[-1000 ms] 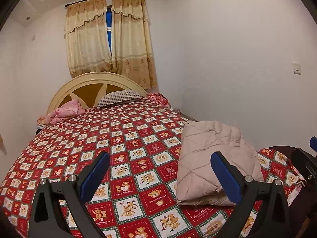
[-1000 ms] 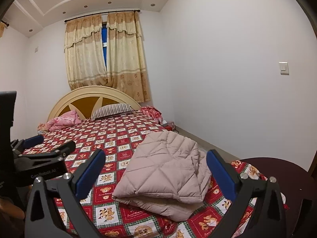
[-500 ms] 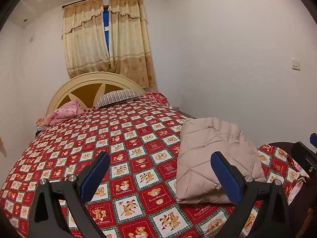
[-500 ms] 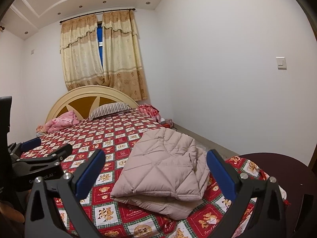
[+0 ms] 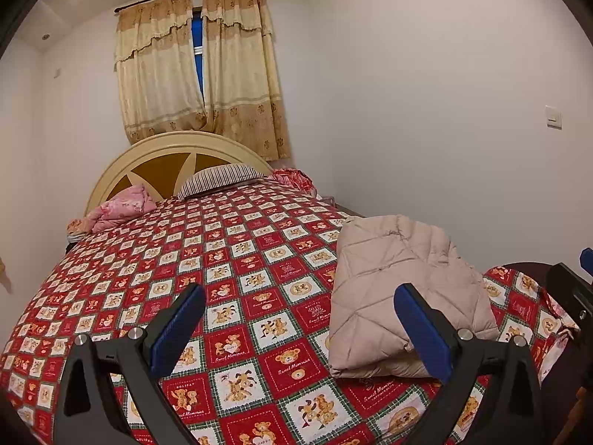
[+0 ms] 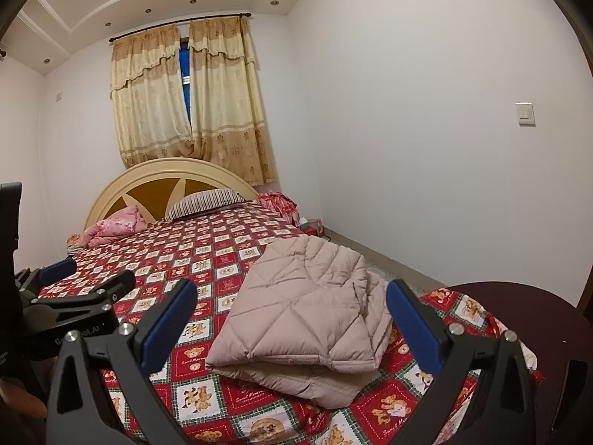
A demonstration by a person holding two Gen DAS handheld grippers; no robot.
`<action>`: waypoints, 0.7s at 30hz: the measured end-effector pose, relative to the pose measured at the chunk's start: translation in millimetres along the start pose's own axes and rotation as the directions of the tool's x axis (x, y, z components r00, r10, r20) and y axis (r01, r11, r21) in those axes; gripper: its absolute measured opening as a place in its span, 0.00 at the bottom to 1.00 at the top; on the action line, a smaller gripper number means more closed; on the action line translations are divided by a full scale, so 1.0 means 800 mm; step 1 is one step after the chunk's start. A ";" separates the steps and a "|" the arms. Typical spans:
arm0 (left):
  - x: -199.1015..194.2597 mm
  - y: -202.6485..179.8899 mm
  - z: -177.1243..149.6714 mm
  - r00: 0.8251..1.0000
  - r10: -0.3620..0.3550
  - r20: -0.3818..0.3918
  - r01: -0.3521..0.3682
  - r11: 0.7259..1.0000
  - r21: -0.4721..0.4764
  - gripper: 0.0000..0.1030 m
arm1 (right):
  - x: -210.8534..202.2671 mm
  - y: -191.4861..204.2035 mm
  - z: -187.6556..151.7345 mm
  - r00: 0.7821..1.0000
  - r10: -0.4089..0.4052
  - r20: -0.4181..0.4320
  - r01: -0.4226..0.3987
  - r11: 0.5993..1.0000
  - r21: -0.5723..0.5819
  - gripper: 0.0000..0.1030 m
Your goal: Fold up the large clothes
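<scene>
item, bedroom scene, listed left to right. far left: pink bundle [image 5: 124, 207] of bedding at the head of the bed, just beside a striped pillow [image 5: 218, 180] that leans against the cream headboard [image 5: 178, 148]; drawn curtains [image 5: 196, 74] on the far wall above. centre: bedspread [image 5: 229, 259], red check with bear squares, lying flat and covering the bed from head to near edge. left gripper [image 5: 298, 328]: held above the near part of the bedspread, jaws spread wide, nothing between the blue pads, touching no cloth. right of centre: quilted jacket [image 6: 307, 315], pale pinkish beige, the task's garment, resting on the near right part of the bed close to the right edge; it lies as a compact stacked rectangle, upper layer folded over a lower one, folded edge toward the near side, no sleeve seen trailing out. right gripper [image 6: 291, 324]: held just short of the jacket on its near side, jaws likewise wide apart and empty, apart from the fabric. far right: dark rounded surface [image 6: 519, 304] at the foot corner; light switch [image 6: 525, 113] on the right wall. status, as a judgement: folding appears complete or nearly so; what may be left is a squaring of the slightly uneven right-hand layers, or nothing at all. no other unfolded large garment is evident in either view.
</scene>
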State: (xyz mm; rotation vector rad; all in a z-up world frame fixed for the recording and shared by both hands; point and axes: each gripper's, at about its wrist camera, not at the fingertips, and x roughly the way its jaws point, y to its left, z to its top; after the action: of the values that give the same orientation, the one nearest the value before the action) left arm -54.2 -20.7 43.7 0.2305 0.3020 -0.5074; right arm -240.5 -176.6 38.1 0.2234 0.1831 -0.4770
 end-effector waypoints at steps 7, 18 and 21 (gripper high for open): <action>0.001 0.000 -0.001 1.000 0.000 -0.003 0.000 1.000 0.001 0.99 | 0.002 -0.002 0.001 1.000 0.003 -0.001 -0.003 1.000 0.000 1.00; 0.002 0.000 -0.002 1.000 -0.001 -0.003 0.001 1.000 0.004 0.99 | 0.004 -0.006 0.002 1.000 0.006 -0.002 -0.006 1.000 -0.001 1.00; 0.003 0.000 -0.003 1.000 -0.001 -0.005 0.001 1.000 0.006 0.99 | 0.004 -0.007 0.002 1.000 0.006 -0.001 -0.006 1.000 -0.001 1.00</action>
State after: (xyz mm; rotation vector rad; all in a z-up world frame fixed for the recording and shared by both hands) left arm -52.7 -21.3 40.4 0.2373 0.3056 -0.5086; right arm -239.7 -183.2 38.0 0.2234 0.1838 -0.4707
